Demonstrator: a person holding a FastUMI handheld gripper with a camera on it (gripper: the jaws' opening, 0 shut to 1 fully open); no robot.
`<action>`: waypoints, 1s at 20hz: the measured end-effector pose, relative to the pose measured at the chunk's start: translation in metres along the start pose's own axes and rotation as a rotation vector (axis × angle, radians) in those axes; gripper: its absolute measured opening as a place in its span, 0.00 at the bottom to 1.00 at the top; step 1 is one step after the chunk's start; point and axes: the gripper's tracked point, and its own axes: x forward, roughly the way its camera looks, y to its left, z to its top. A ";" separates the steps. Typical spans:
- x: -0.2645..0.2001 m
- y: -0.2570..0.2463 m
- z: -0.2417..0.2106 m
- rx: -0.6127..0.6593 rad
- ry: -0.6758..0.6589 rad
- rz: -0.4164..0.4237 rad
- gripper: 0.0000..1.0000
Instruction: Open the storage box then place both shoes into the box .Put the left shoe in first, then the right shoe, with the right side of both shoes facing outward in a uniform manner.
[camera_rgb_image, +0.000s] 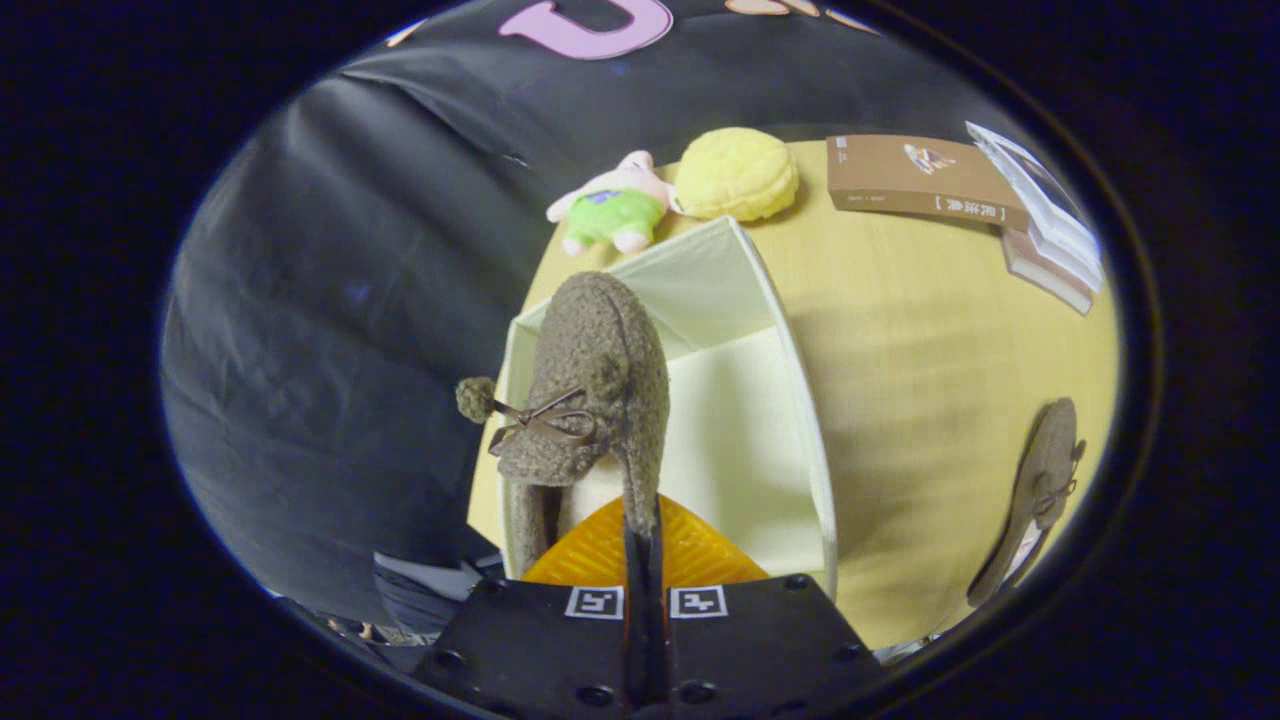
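Note:
A fuzzy grey-brown shoe (590, 400) with a small brown bow and a pompom hangs from my gripper (643, 540), whose fingers are shut on the thin edge of its opening. It dangles over the open white storage box (800, 400), near the box's left wall, toe pointing away from me. The box's pale inside shows beneath and to the right of the shoe. A second matching shoe (1035, 495) lies on the wooden table (920, 330) to the right of the box, apart from it.
Beyond the box, at the table's far edge, lie a pink-and-green plush toy (610, 210) and a yellow round cushion (737, 173). A brown book (920, 178) and a stack of books (1050, 235) sit at the far right. Black cloth hangs left of the table.

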 end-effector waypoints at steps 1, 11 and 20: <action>0.011 -0.001 -0.002 -0.006 0.008 -0.023 0.03; 0.069 0.007 -0.031 -0.090 0.091 -0.120 0.06; 0.025 0.050 -0.012 -0.016 0.035 0.135 0.63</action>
